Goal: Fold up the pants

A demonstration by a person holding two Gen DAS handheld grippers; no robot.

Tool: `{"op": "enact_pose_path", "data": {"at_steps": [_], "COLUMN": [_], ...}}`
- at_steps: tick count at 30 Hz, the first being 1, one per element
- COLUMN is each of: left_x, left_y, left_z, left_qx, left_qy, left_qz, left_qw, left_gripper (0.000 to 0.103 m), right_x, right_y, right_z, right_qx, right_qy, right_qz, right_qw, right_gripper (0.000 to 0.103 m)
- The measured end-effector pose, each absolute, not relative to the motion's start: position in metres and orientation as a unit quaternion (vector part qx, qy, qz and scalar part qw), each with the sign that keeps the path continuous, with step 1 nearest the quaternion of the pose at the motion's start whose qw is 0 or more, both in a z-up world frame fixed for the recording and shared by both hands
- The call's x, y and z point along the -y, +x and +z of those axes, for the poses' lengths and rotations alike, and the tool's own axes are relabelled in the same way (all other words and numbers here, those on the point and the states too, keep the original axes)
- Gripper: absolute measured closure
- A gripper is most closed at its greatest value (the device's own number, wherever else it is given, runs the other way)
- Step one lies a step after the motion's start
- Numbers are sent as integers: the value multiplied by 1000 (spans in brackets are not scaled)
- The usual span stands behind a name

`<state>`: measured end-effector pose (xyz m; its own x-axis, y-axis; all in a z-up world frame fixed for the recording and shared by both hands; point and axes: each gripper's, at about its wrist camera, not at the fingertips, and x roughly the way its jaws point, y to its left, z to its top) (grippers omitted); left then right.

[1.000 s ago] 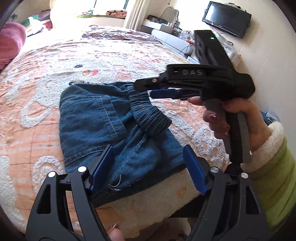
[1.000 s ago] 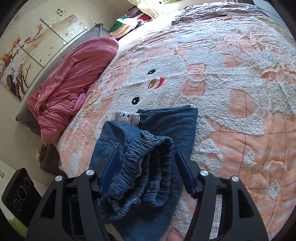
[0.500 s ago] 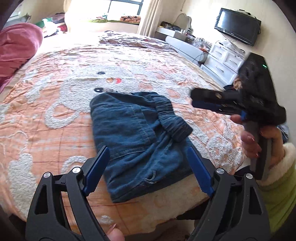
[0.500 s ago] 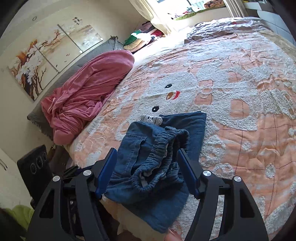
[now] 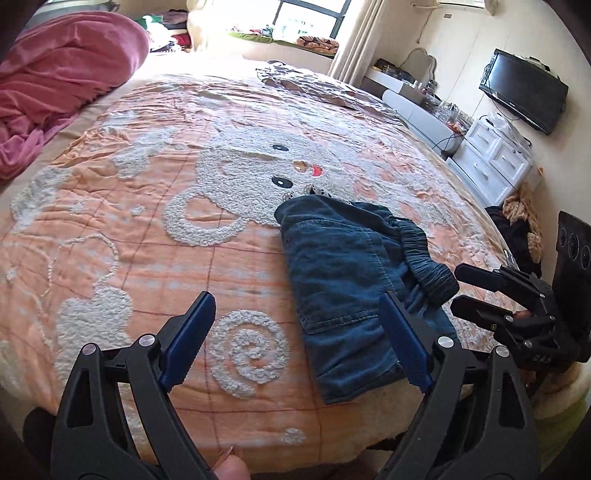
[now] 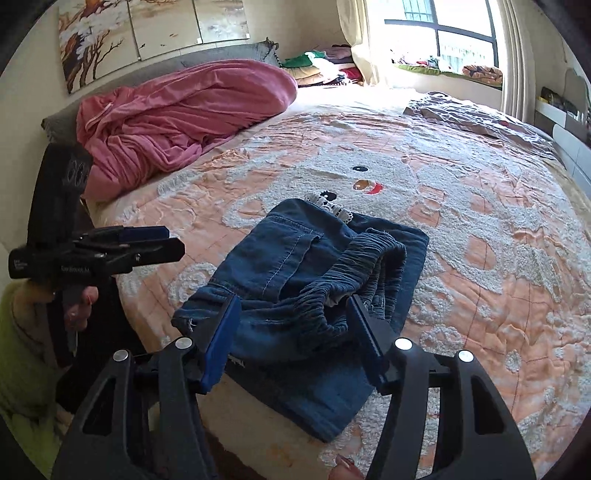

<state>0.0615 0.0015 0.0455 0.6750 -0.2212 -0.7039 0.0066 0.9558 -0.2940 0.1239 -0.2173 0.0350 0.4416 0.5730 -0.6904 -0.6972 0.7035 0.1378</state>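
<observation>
Grippers up front, both angled down at the bed. Left gripper [image 5: 295,336], black frame with blue ridged pads, has its jaws spreading wide, nothing between them but bedspread; its right-hand pad [image 5: 402,341] crosses in front of the denim's near edge, and whether it touches I cannot tell. Right gripper [image 6: 295,339], same build, has its jaws narrowing, and the bunched waistband sits in the gap between them, though the pads are not pressing on it.

Folded dark-blue denim pants [image 6: 325,284] lie near the bed's front edge in a compact stack, gathered elastic waistband [image 5: 424,262] on top, a scrap of white lace trim [image 6: 328,205] peeking out at the far end.

Underneath, the peach-orange quilted bedspread [image 5: 147,240] with a white tufted cartoon face and swirls, spread across the whole bed. Further back, a rumpled pink blanket [image 6: 177,110] heaped towards the headboard, then a sunlit window [image 6: 450,33] with piled clothes on the sill.

Left view alone gives the black wall-mounted television [image 5: 522,92], the white drawer unit [image 5: 495,158] below it, and the right gripper from the side, low at the right edge. Right view alone gives the painted tree panels [image 6: 140,33] on the wall, plus the person's hand [image 6: 79,306] in a green sleeve wrapped round the left gripper's handle.
</observation>
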Motion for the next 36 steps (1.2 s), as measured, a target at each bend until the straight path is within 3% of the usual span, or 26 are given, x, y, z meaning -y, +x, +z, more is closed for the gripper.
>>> {"op": "enact_pose_path", "data": {"at_steps": [4, 6, 7, 9, 12, 23, 29, 36], "left_x": [4, 12, 17, 27, 39, 37, 32, 30], "left_y": [75, 86, 92, 105, 122, 150, 148, 148], "left_z": [50, 49, 48, 42, 28, -2, -4, -4], "left_qx": [-395, -398, -401, -413, -437, -461, -456, -456], "left_qy": [-136, -130, -126, -119, -112, -96, -116, -122], "left_qz": [-78, -95, -102, -117, -134, -135, -140, -145], "left_qw": [905, 903, 902, 895, 882, 872, 871, 870], "left_gripper": [21, 21, 22, 36, 44, 41, 39, 39], "right_x": [207, 204, 205, 209, 216, 217, 230, 172], "right_y": [130, 131, 131, 131, 129, 121, 102, 69], "right_z": [20, 15, 13, 13, 15, -5, 35, 13], "right_qx": [-387, -397, -401, -406, -409, -437, -350, -318], "right_qy": [-119, -128, -127, -118, -113, -159, -130, -265], "right_qz": [365, 365, 365, 369, 363, 346, 400, 436], "right_qw": [838, 833, 830, 828, 829, 815, 837, 799], "right_gripper": [67, 86, 88, 89, 89, 88, 78, 75]}}
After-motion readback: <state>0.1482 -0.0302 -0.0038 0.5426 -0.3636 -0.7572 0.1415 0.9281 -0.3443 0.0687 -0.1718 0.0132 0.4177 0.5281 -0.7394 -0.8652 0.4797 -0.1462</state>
